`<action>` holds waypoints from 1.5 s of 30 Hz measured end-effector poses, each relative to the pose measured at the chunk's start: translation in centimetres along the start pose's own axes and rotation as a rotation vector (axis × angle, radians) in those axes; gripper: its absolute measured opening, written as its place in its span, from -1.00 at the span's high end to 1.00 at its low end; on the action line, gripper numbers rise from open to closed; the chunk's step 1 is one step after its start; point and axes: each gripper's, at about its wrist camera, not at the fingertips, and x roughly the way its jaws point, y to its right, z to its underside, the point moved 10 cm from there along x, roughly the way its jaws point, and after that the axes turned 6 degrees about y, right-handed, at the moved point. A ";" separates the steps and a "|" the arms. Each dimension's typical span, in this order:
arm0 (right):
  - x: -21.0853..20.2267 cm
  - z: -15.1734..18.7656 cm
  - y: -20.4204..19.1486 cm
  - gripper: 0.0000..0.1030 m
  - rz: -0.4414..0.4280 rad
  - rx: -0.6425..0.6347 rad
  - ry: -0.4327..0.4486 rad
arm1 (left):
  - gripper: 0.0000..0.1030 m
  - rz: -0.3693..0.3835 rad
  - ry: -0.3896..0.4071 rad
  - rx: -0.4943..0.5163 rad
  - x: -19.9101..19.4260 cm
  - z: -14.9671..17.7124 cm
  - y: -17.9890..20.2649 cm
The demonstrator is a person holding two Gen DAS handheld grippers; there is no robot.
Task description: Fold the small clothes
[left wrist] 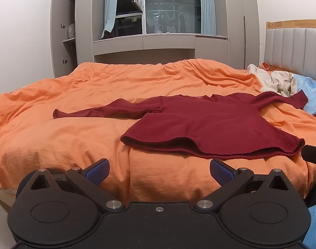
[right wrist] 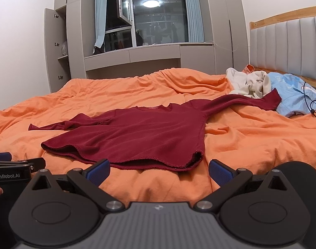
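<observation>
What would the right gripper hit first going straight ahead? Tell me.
Probably the hem of the dark red top, which lies flat on the orange duvet just ahead of the open right gripper. Depth is uncertain, so it might brush the duvet first.

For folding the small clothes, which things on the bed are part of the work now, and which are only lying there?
Part of the job:
- dark red long-sleeved top, spread flat on the orange duvet
- left gripper, open
- right gripper, open

Only lying there:
- cream garment, crumpled near the headboard
- light blue cloth
- black cord
</observation>
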 end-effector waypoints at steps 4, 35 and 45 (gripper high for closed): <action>0.1 0.1 0.0 -1.00 0.001 0.000 -0.008 | -0.99 -0.010 -0.007 0.001 0.3 0.0 -0.2; 3.5 0.9 2.6 -1.00 0.228 0.024 -0.258 | -0.99 -0.048 -0.133 0.029 2.7 -0.8 0.7; 4.6 1.5 2.9 -1.00 0.185 0.044 -0.283 | -0.99 -0.022 -0.142 0.012 3.5 -1.1 0.9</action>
